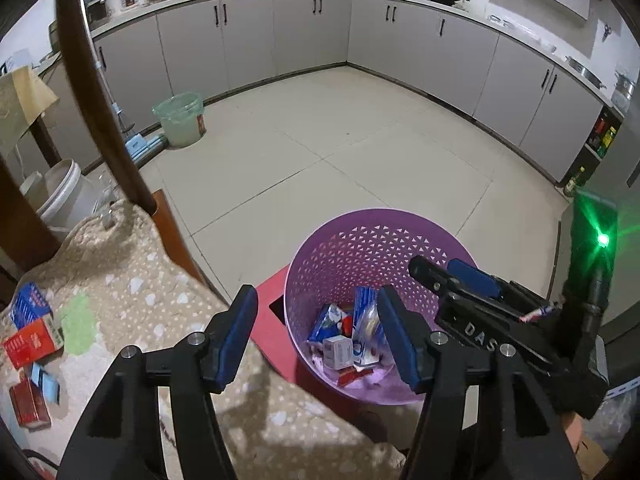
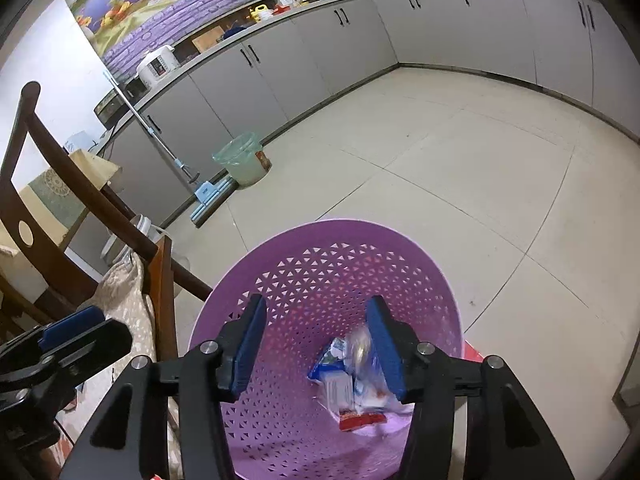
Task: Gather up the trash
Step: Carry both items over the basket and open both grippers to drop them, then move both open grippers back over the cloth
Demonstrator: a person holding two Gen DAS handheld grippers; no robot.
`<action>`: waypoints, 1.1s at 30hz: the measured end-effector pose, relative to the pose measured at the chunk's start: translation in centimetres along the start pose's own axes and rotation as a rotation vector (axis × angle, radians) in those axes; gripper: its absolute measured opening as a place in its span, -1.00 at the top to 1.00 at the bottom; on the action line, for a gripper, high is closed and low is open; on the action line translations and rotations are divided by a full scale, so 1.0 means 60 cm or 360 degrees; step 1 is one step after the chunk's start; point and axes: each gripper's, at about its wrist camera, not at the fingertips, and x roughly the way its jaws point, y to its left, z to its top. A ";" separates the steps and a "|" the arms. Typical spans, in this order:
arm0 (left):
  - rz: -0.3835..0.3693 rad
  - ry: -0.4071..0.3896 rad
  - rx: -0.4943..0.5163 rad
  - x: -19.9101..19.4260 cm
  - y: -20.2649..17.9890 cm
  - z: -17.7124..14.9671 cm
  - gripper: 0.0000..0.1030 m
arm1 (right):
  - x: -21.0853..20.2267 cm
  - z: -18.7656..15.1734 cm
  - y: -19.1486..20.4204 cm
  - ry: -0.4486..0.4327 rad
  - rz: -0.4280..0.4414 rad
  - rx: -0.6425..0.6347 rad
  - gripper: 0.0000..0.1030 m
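Observation:
A purple perforated basket [image 1: 372, 240] [image 2: 320, 232] stands on a red stool [image 1: 272, 320] and holds several boxes and packets [image 1: 344, 340] [image 2: 348, 384]. My left gripper [image 1: 318, 338] is open and empty, above the basket's near left rim. My right gripper [image 2: 316, 348] is open over the basket's inside. A blurred packet [image 2: 360, 344] shows beside its right pad, with no grip on it. The right gripper [image 1: 436, 268] also shows in the left wrist view, over the basket's right side. More trash lies on the spotted cushion: a blue box [image 1: 28, 304] and red boxes [image 1: 34, 342].
A dark wooden chair [image 2: 60, 160] with the spotted cushion [image 1: 132, 280] stands left of the basket. On the tiled floor farther back are a green-lined bin [image 1: 180, 120] [image 2: 244, 156] and a mop [image 2: 204, 196]. Grey cabinets [image 1: 312, 28] line the walls.

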 end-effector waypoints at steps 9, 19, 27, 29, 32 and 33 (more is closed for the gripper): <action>0.0031 0.0019 -0.0055 -0.048 0.019 -0.057 -0.25 | 0.008 -0.001 0.019 0.0002 -0.0027 -0.0037 -0.18; 0.0250 0.0002 -0.0157 -0.123 0.127 -0.139 -0.32 | 0.002 -0.015 0.091 -0.0047 -0.0048 -0.0221 -0.25; 0.0520 0.0023 -0.0589 -0.177 0.342 -0.200 -0.33 | -0.003 -0.040 0.159 -0.0079 -0.0021 -0.0381 -0.30; 0.0595 0.0040 -0.0685 -0.183 0.401 -0.206 -0.33 | -0.003 -0.046 0.171 -0.0088 -0.0023 -0.0418 -0.31; 0.0686 0.0110 -0.0771 -0.171 0.477 -0.201 -0.34 | 0.001 -0.053 0.188 -0.0095 -0.0050 -0.0481 -0.32; 0.0710 0.0134 -0.0787 -0.159 0.507 -0.197 -0.34 | 0.003 -0.055 0.192 -0.0095 -0.0060 -0.0498 -0.32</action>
